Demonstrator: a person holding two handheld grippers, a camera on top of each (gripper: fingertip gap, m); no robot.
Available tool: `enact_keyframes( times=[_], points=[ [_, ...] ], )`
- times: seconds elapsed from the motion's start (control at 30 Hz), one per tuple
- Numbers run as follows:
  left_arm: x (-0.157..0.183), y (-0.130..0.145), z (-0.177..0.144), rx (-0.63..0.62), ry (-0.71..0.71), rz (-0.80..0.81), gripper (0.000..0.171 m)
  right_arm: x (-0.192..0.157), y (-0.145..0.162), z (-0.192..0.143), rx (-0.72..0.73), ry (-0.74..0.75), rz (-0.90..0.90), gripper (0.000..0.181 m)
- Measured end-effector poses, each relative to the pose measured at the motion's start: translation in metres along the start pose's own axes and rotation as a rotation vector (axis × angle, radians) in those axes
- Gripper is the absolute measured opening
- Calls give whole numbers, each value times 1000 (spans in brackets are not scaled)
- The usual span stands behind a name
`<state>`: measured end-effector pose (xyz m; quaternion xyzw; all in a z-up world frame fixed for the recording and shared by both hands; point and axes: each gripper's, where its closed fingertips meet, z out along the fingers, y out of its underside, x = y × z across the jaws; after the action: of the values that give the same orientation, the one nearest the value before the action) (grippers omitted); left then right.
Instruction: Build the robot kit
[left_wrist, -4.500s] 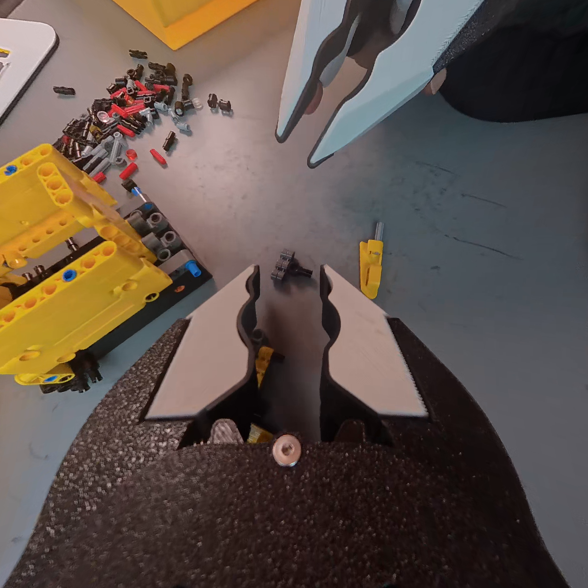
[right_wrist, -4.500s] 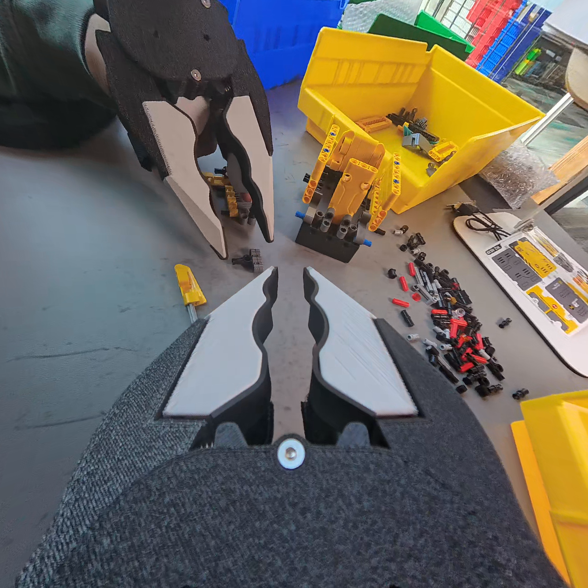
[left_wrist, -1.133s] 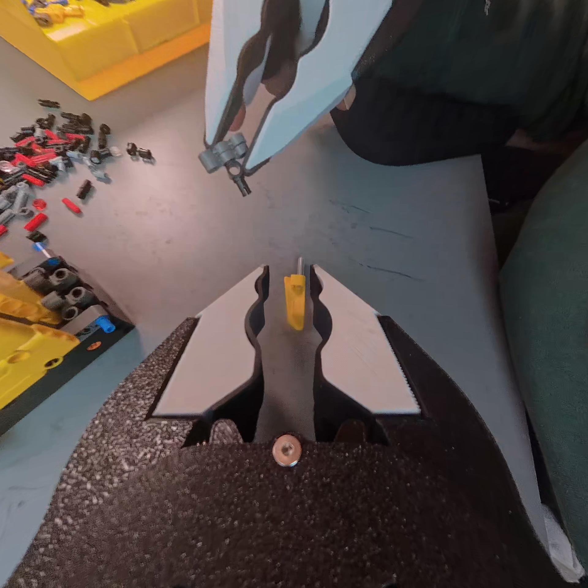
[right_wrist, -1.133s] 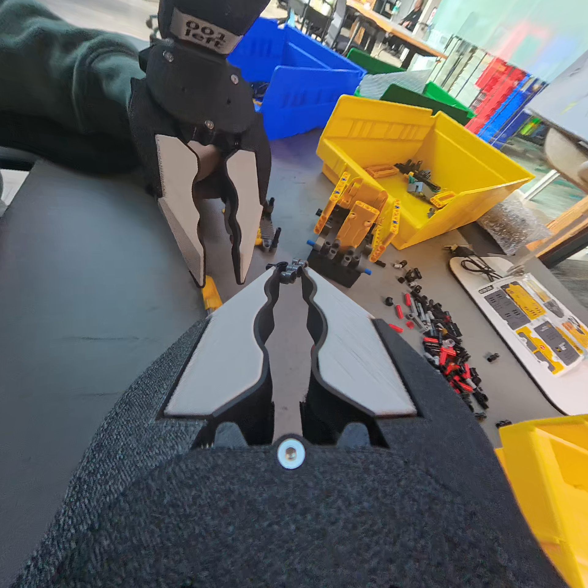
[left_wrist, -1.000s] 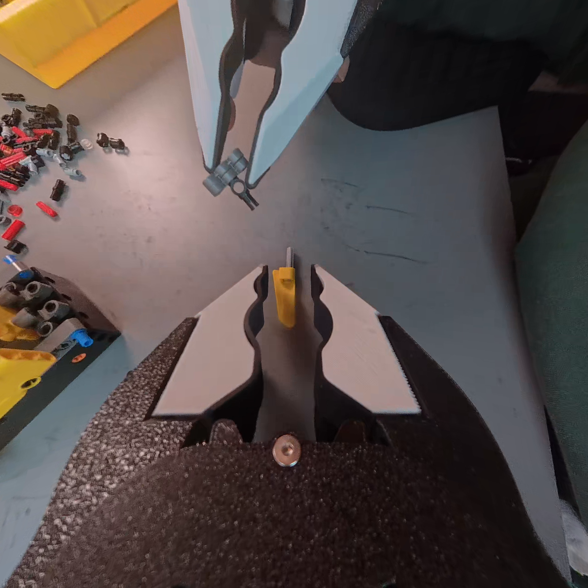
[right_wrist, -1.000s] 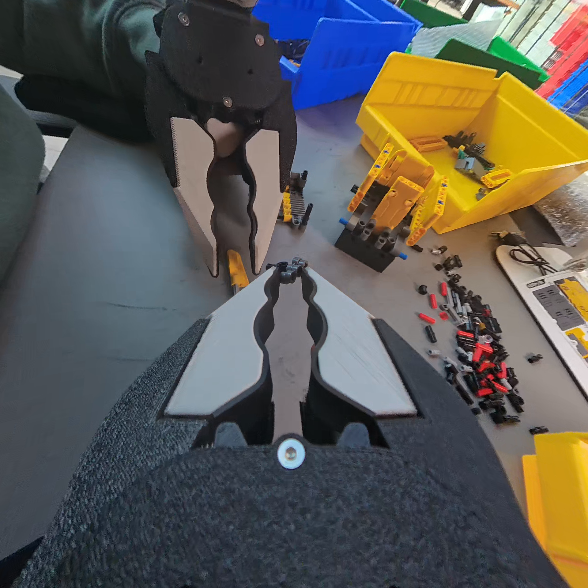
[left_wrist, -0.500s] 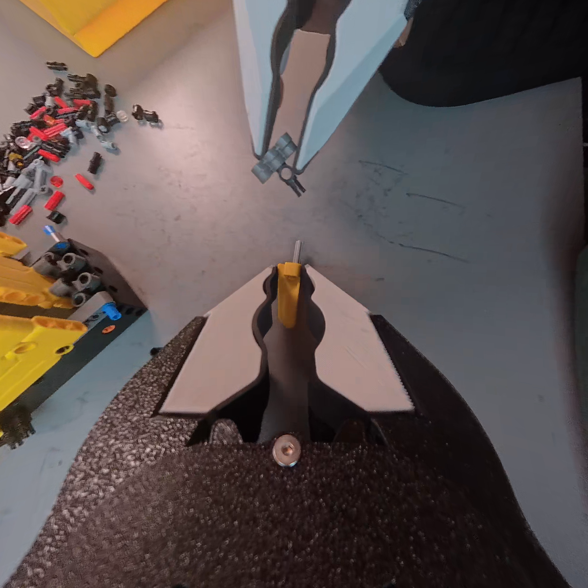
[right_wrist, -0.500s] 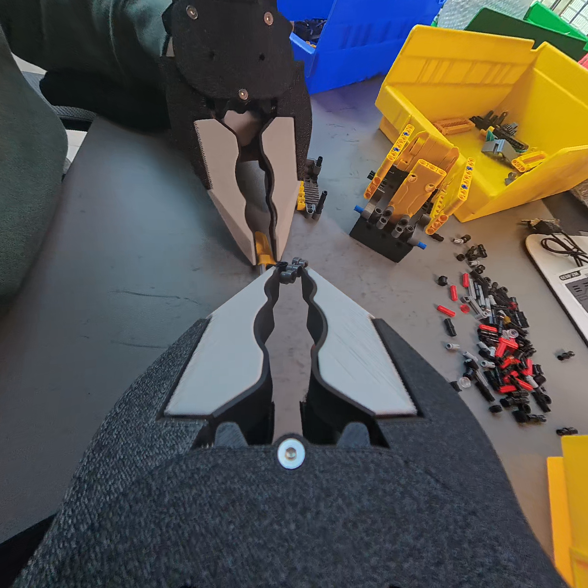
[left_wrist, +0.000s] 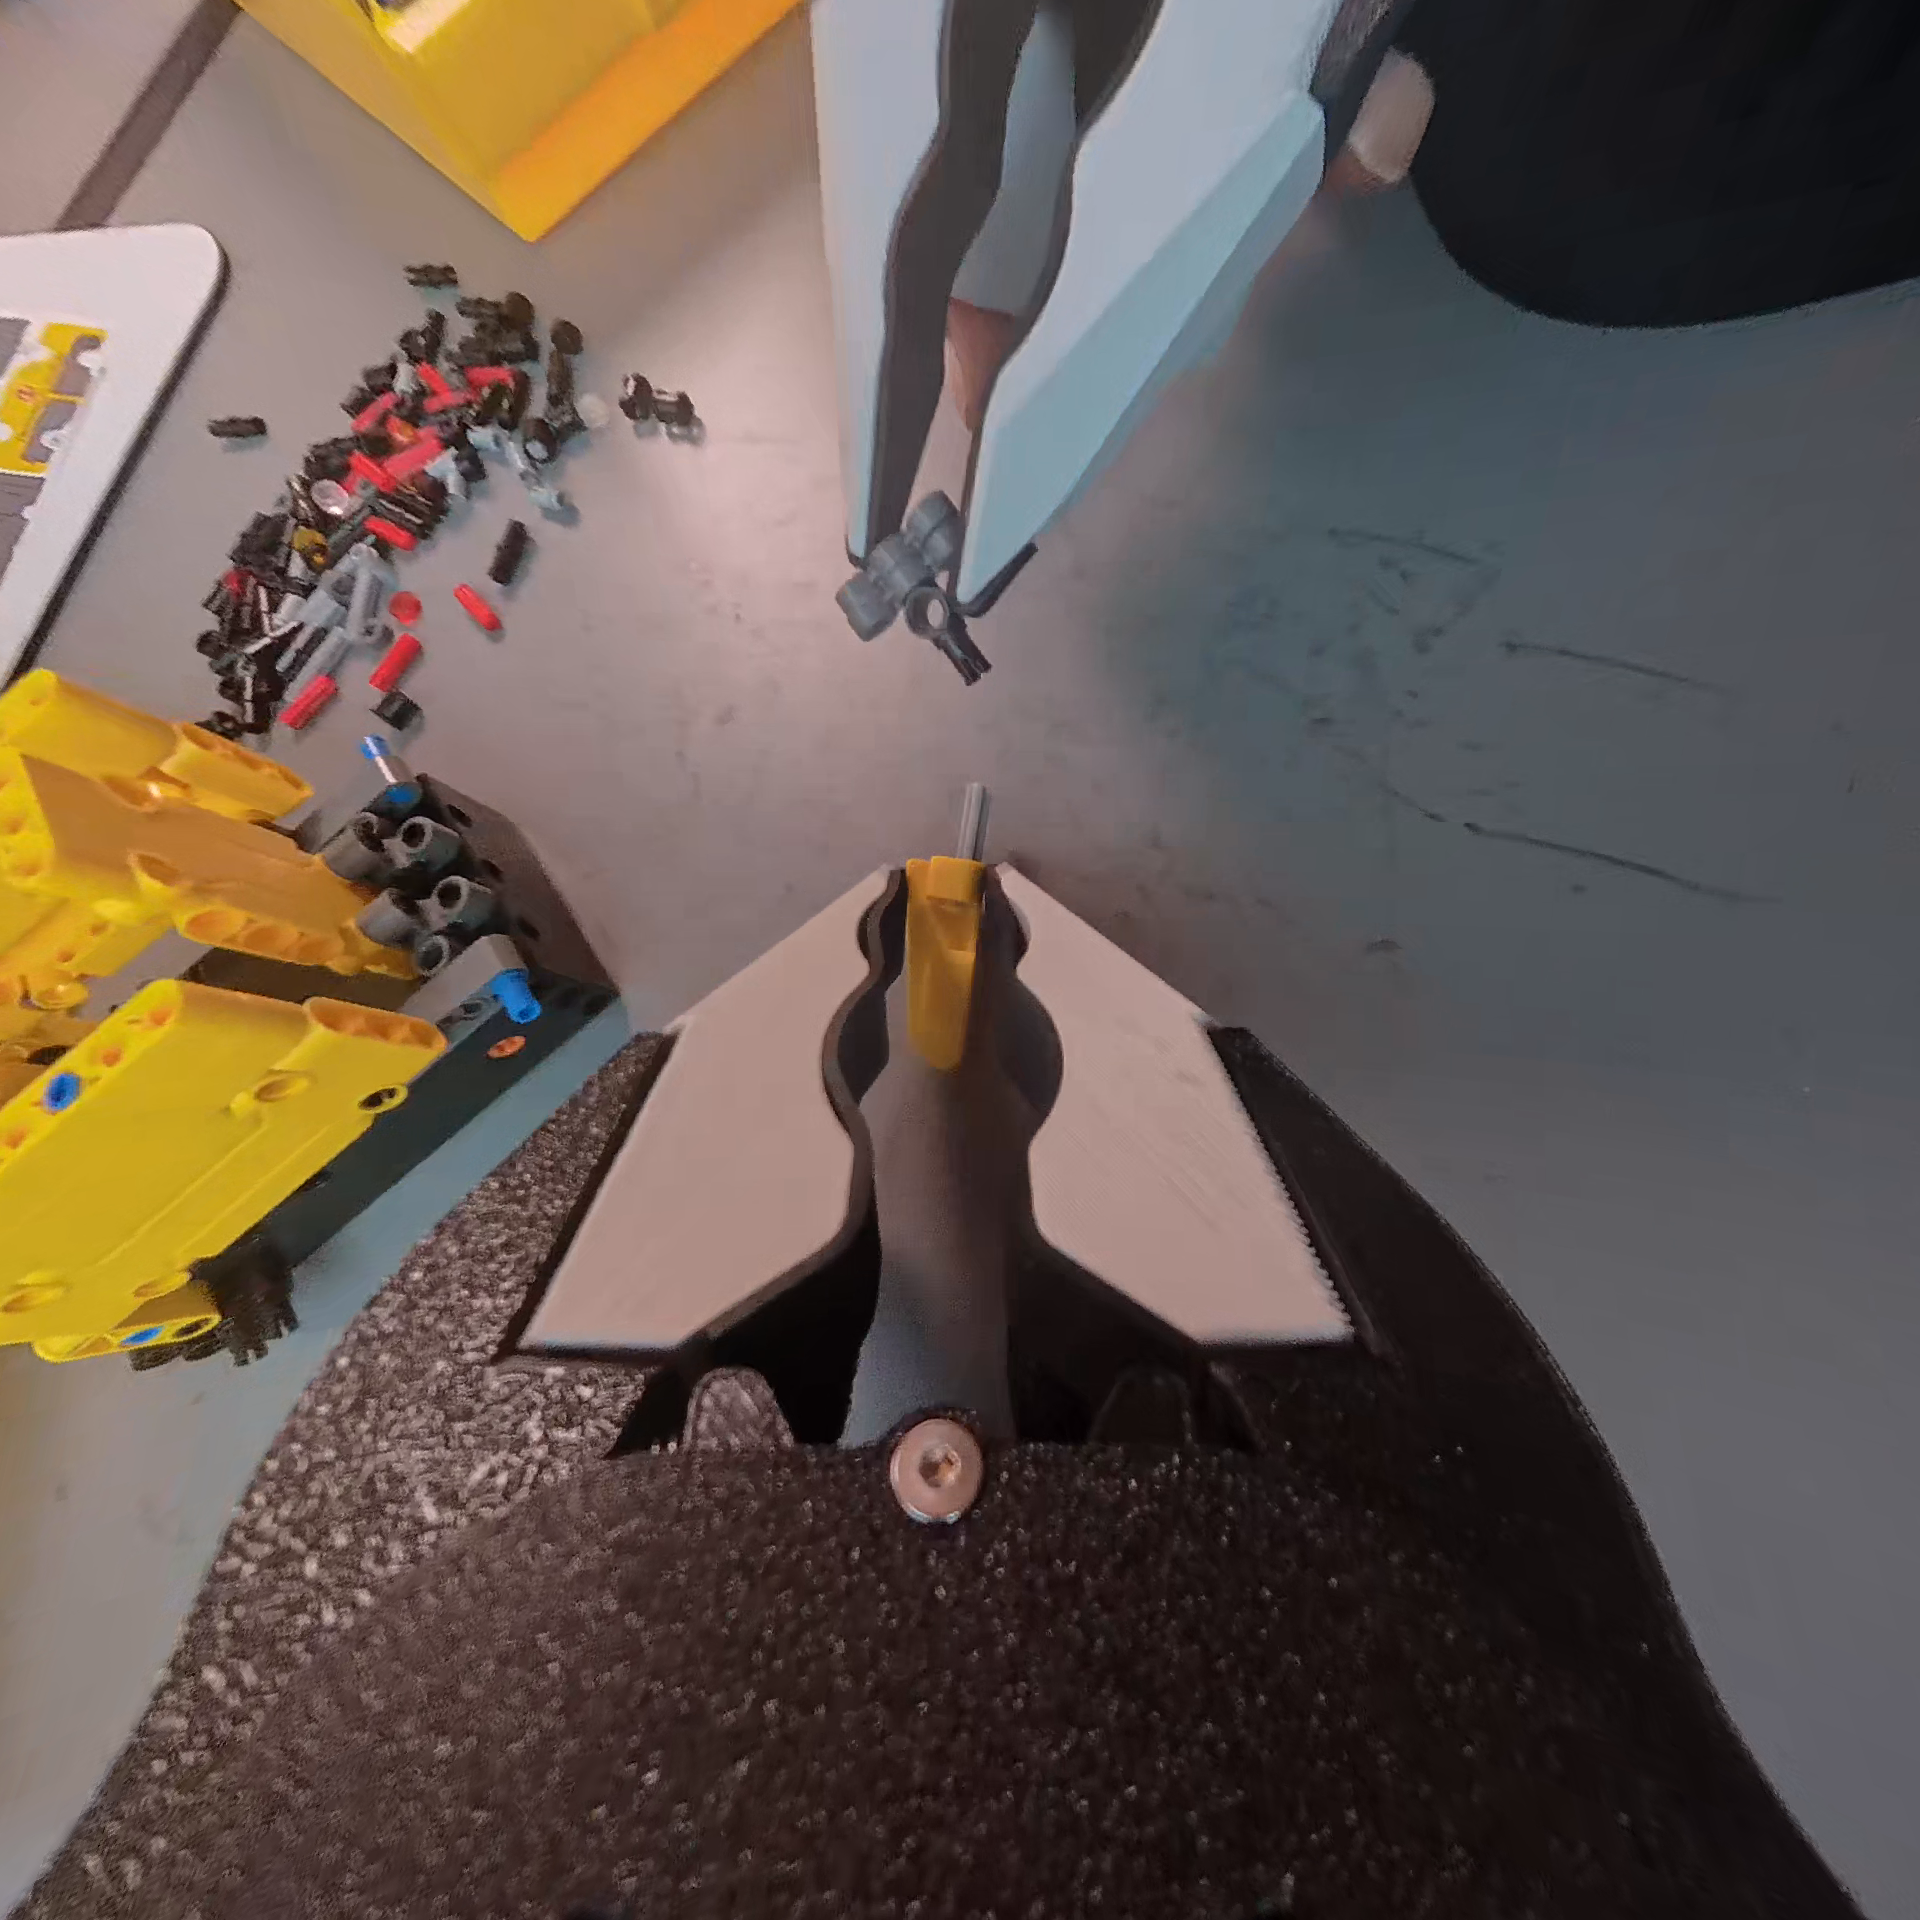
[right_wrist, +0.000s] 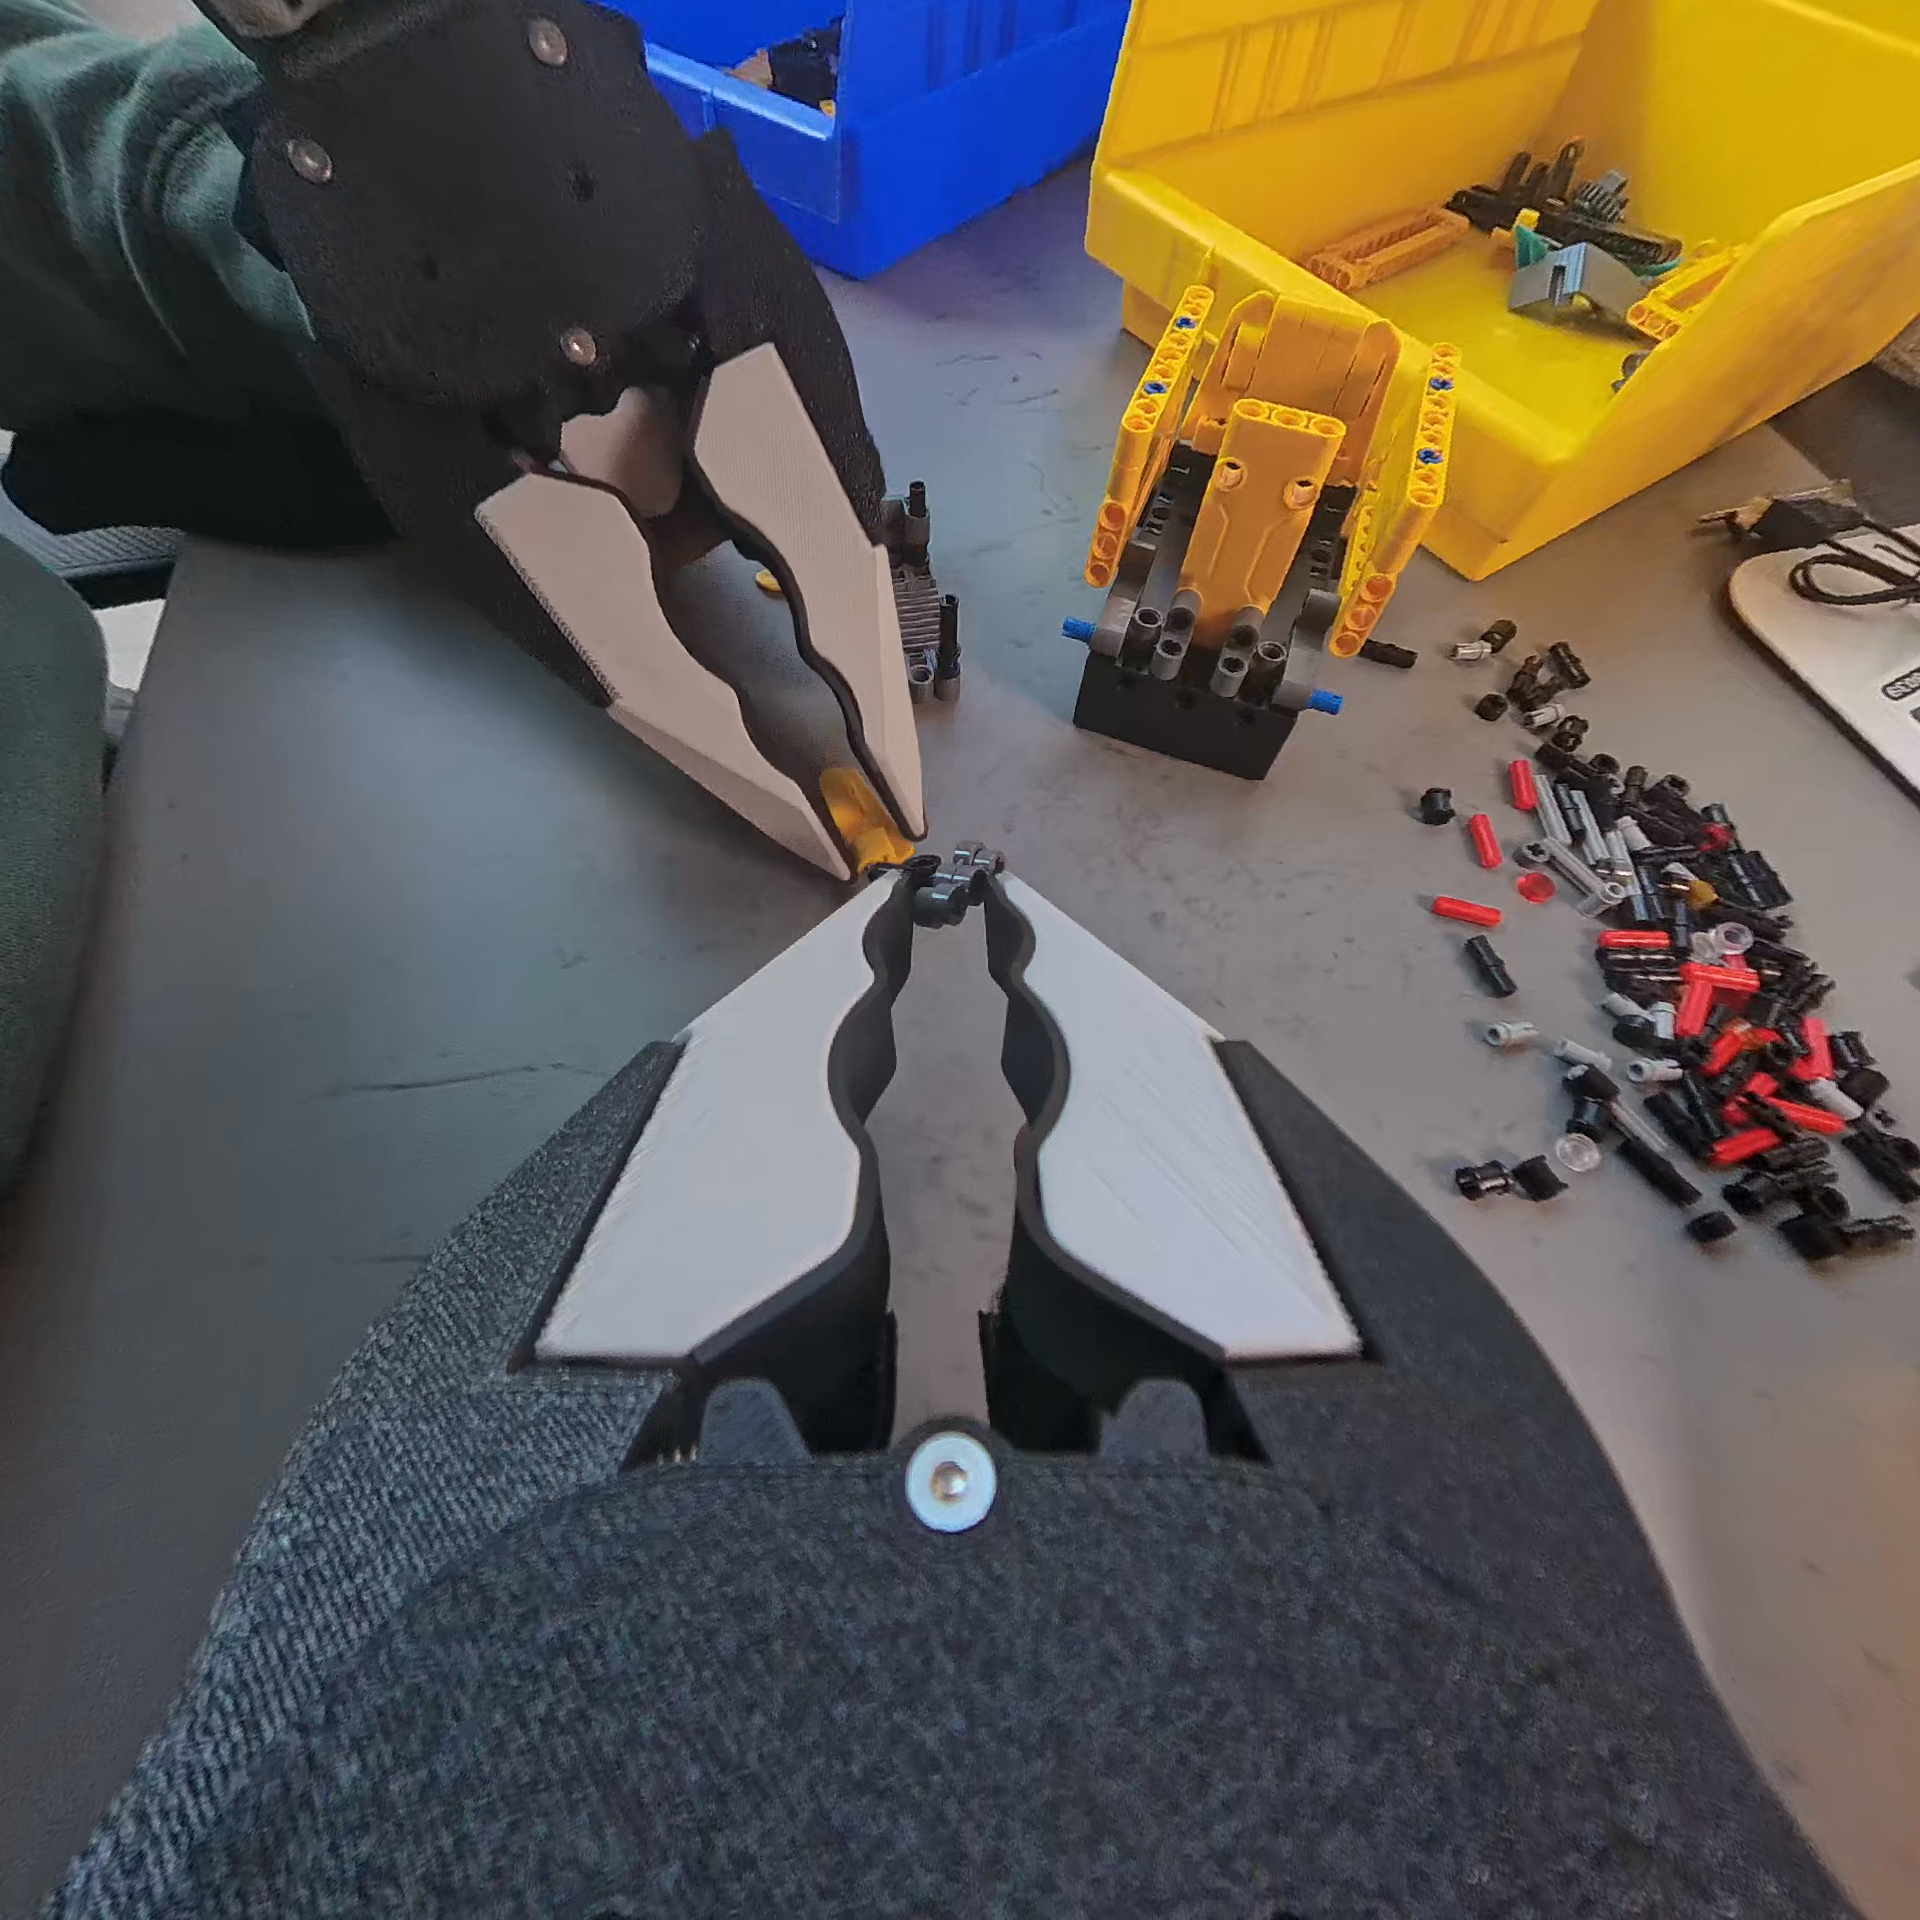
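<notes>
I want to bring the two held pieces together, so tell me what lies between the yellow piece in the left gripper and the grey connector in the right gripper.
Only bare grey table separates yellow piece and grey connector in the left wrist view.

Scuffed grey tabletop (right_wrist: 436, 987) with yellow bin (right_wrist: 1558, 436) and blue bin (right_wrist: 883, 156) at back, white board (left_wrist: 94, 353) at edge, green upholstery (right_wrist: 42, 831) beside.

Loose pins (right_wrist: 1683, 997) right of model (right_wrist: 1247, 540)
</notes>
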<state>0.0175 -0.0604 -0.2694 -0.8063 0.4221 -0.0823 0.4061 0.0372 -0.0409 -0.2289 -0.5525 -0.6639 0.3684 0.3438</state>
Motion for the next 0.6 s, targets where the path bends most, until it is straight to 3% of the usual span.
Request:
enact_keyframes(
  times=[0.13,0.23,0.33,0.4,0.53,0.6],
  points=[
    [9,-1,-1,2,73,-40,18,-3,-8,-4,49,-5,-42,12],
    [10,-26,-18,162,203,-223,20,-12,-21,-8,123,-19,-127,13],
    [7,-55,-46,361,418,-475,22,-23,-37,-12,218,-28,-204,13],
    [8,-62,-56,420,539,-583,29,-28,-50,-20,296,-29,-241,13],
    [13,-83,-84,565,814,-733,22,-43,-57,-27,340,-74,-300,12],
    [12,-82,-83,559,821,-754,19,-48,-61,-29,364,-85,-315,12]
  ],
)
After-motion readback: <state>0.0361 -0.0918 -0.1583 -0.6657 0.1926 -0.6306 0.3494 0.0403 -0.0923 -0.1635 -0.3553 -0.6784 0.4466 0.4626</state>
